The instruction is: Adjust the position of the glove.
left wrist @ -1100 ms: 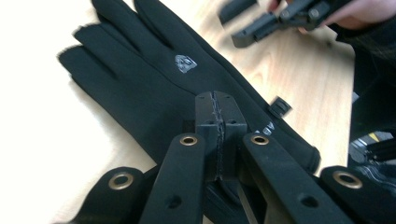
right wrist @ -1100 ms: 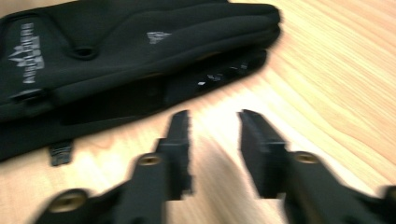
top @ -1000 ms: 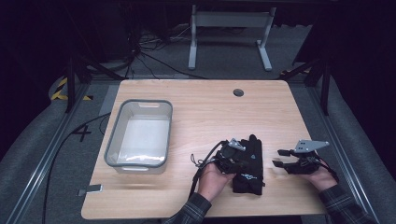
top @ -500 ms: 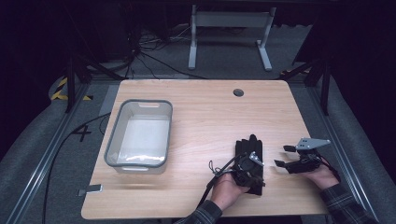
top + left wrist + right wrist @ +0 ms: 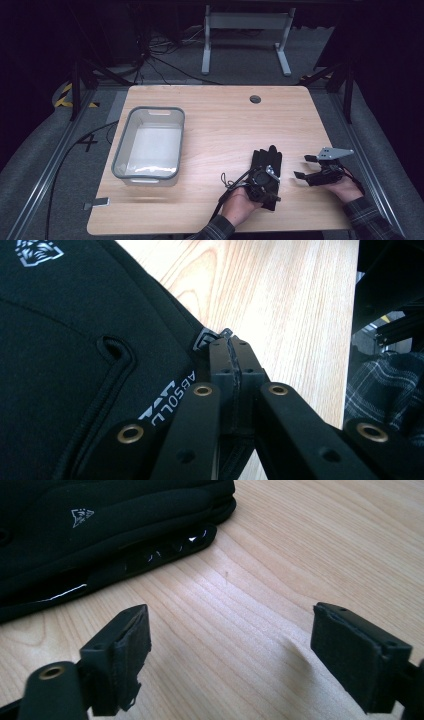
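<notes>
Both tools nr glove, front edge.

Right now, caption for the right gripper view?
Right gripper, jaws open over bare table, facing the black glove.

Black glove with white lettering, pale wood-grain table, grey-rimmed clear bin, plaid sleeve.

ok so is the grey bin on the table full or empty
Empty. In the high view the grey bin shows its bare pale floor, with nothing in it. The black glove lies outside it on the table.
</notes>
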`<state>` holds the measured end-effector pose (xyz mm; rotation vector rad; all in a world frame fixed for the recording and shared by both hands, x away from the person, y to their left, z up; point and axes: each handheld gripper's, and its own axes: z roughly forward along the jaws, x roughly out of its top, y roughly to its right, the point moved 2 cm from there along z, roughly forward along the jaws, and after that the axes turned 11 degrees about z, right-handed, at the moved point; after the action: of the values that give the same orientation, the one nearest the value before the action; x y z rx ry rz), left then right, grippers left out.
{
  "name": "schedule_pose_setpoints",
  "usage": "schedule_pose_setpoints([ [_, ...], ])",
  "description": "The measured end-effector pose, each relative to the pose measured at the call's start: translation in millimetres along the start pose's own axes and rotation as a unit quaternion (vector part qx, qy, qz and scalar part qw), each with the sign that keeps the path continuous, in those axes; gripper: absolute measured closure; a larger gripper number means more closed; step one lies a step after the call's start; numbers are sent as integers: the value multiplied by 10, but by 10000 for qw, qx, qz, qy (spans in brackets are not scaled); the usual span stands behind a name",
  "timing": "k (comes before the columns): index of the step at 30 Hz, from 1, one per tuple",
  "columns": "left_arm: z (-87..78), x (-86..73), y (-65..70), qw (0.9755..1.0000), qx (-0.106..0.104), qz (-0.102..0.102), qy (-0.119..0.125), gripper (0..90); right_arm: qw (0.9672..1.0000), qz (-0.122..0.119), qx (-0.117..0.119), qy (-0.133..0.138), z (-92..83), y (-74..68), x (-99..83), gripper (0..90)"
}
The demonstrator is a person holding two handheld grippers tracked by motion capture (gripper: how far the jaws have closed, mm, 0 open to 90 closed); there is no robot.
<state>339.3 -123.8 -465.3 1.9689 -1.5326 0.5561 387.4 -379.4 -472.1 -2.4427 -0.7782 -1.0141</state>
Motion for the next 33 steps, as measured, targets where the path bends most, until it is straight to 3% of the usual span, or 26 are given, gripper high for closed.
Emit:
schedule_pose_setpoints([
  [10,-234,-232,-83,9995,198,-215,-76,899,9999,26,-155,16,27,5,-2,151],
  [22,-503,-502,-244,9973,473,-550,-75,899,9996,45,-275,-25,49,21,-12,151],
  [29,-596,-583,-310,9957,609,-698,-76,899,9995,21,-306,-85,62,25,-24,150],
  [33,-609,-568,-301,9961,610,-636,-95,898,9996,25,-273,-81,72,22,-29,146],
])
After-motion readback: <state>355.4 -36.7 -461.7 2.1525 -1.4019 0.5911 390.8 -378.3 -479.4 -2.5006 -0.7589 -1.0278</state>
